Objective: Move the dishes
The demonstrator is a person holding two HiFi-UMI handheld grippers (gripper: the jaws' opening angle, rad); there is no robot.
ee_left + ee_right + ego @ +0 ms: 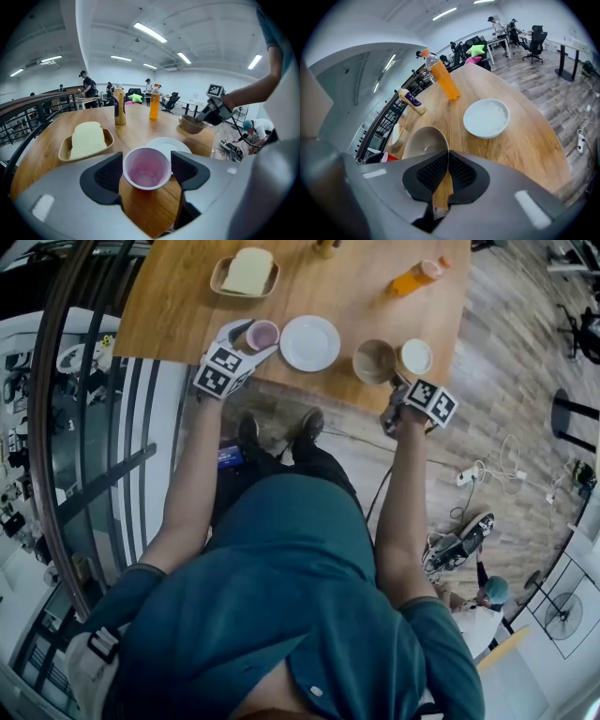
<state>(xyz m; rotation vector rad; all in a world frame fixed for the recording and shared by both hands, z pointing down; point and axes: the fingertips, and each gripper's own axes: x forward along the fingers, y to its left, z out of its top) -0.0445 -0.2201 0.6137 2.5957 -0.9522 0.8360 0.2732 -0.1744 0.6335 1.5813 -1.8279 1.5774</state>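
Observation:
A pink cup (146, 169) stands on the wooden table (328, 287) near its front edge, and my left gripper (257, 341) is shut on it, a pad against each side. Just beyond the cup lies a white plate (310, 342) (169, 144). To the right, my right gripper (395, 383) (447, 169) is shut on the near rim of a tan bowl (374, 360) (422, 140), the thin rim pinched between the pads. A small white bowl (416, 356) (486, 117) sits beside the tan bowl.
A tan tray with bread slices (246, 274) (87, 139) is at the back left. An orange bottle (415, 277) (445, 80) and a brown bottle (119, 107) stand farther back. The table's front edge is right under both grippers; cables lie on the floor (487, 474).

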